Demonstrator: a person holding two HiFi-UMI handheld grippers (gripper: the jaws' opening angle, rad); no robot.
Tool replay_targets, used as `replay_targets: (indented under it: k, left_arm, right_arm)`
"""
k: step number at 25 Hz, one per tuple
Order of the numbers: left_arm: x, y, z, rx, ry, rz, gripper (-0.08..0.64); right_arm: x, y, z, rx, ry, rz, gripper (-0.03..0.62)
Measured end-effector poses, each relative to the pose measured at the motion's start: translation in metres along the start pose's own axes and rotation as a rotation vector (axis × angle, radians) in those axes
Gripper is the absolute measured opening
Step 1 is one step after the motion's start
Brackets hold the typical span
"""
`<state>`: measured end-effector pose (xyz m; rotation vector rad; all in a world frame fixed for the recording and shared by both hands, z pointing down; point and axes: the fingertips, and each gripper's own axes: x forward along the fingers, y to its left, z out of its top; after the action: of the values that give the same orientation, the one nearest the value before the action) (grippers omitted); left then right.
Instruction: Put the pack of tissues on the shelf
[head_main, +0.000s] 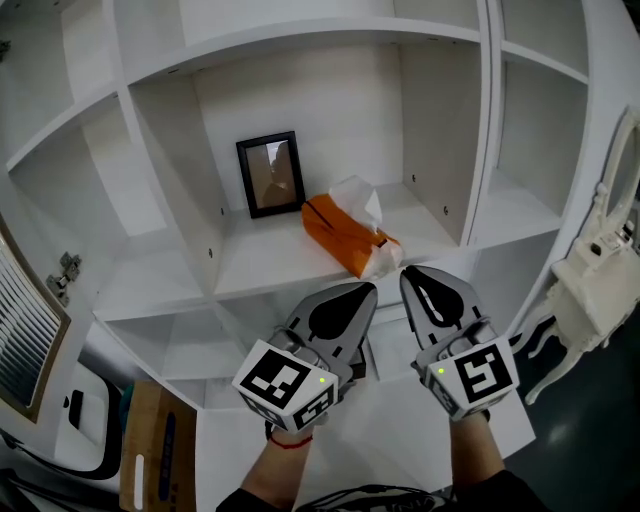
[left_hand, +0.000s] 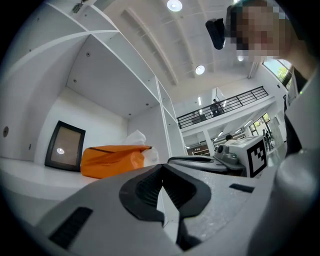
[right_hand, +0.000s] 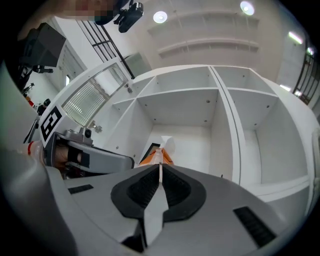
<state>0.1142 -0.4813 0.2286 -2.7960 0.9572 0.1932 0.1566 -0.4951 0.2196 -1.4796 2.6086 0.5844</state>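
Observation:
The orange pack of tissues (head_main: 348, 236) lies on the middle shelf board (head_main: 250, 262), a white tissue sticking up from its top; nothing holds it. It also shows as the tissue pack (left_hand: 112, 160) in the left gripper view, and as the pack (right_hand: 149, 158) just past the jaw tips in the right gripper view. My left gripper (head_main: 366, 290) and right gripper (head_main: 409, 273) hover side by side just below and in front of the shelf edge. Both are shut and hold nothing. The right gripper's tips are close to the pack's near end.
A black picture frame (head_main: 271, 175) leans against the back wall to the left of the pack. White dividers (head_main: 180, 185) wall the compartment on both sides. A white ornate side table (head_main: 590, 285) stands at the right, and a cardboard box (head_main: 155, 450) sits low at the left.

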Motion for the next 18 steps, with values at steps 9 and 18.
replay_targets:
  k: [9, 18]
  left_arm:
    - [0.009, 0.008, -0.008, 0.057, 0.032, 0.068, 0.006]
    - [0.004, 0.024, -0.008, 0.028, 0.025, 0.104, 0.006]
  right_arm:
    - [0.019, 0.011, -0.004, -0.006, 0.011, 0.078, 0.018]
    - [0.042, 0.017, -0.008, 0.007, 0.03, 0.098, 0.018]
